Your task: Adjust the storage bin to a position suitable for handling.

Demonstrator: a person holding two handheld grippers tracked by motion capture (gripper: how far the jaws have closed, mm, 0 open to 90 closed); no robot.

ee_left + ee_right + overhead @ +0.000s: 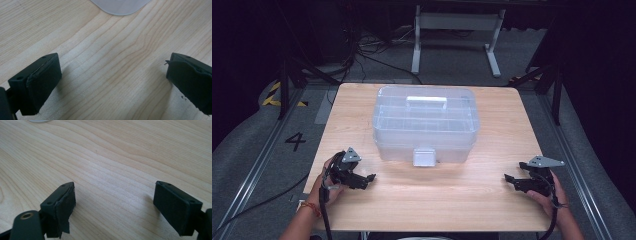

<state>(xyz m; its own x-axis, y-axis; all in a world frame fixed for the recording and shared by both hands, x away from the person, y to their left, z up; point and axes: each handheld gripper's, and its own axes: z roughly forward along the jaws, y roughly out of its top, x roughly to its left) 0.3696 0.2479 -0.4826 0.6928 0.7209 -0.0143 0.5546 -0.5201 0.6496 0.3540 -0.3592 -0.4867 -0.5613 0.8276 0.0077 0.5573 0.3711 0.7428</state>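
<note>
- On the table (362, 210), the clear plastic storage box (425, 125) sits at the centre toward the far edge, lid down, with its white handle (427, 102) on top and its front latch (424, 156) facing you.
- Your left hand-held gripper (368, 179) rests to the near left of the box, well apart from it, jaws spread wide and holding nothing; in the left gripper view the bare wood lies between its pads (43, 82).
- Your right hand-held gripper (511, 181) rests to the near right of the box, also well apart, jaws wide and empty.
- The step in hand looks like the approach to the box, most likely its latch.
- Bring one hand-held gripper straight in toward the front of the box, keeping the jaws level with the latch tab.
- Steady the box with the other at its side wall, since light plastic will likely slide on smooth wood.
- Pinch the latch lightly; squeezing hard may flex it.
- No brand or label can be read on the box; left of the box, beyond the table edge, the floor bears a painted "4" (295, 141).
</note>
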